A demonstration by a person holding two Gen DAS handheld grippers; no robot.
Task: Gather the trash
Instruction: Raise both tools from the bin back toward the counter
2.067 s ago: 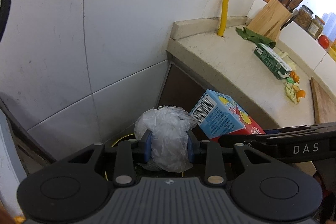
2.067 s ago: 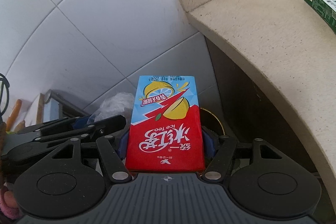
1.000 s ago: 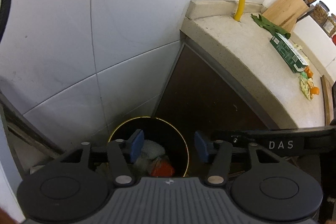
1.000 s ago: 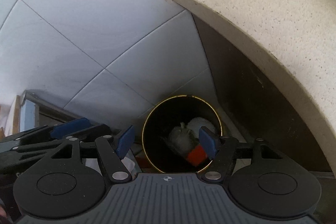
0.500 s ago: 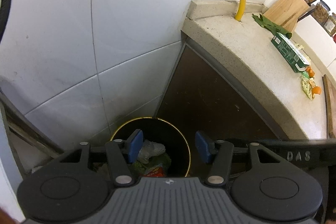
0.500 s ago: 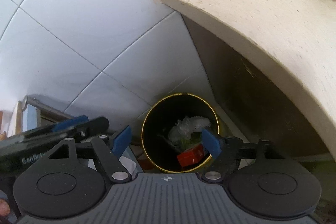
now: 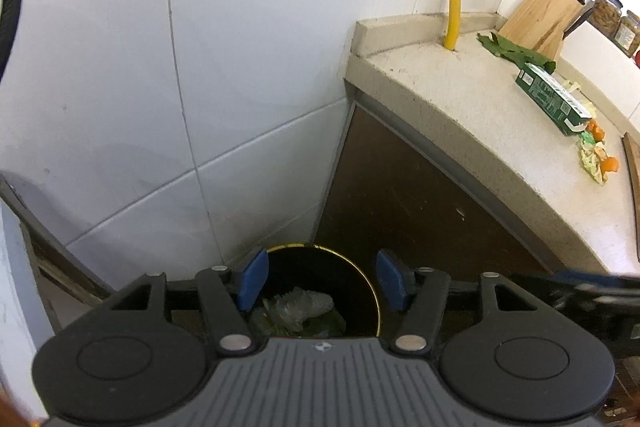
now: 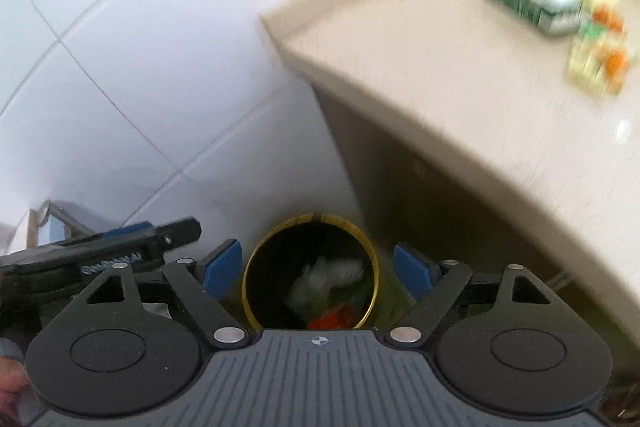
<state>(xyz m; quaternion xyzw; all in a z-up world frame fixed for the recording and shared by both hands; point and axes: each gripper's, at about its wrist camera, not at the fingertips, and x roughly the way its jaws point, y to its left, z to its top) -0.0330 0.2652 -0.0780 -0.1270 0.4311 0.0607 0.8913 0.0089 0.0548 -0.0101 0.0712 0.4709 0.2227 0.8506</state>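
Both hand-held grippers, left (image 7: 321, 285) and right (image 8: 318, 271), jaws apart, empty, above gold-rimmed bin (image 8: 370, 255) beside counter edge (image 7: 472, 163).

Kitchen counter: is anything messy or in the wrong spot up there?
Yes. A green carton lies tipped on its side on the counter, with orange and pale food scraps beside it and a loose green leaf near the knife block.

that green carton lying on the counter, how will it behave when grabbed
The green carton lies flat on the counter, so it probably won't roll. Its boxy sides look stiff enough to pinch across, though it may crush if empty. Its weight cannot be told.
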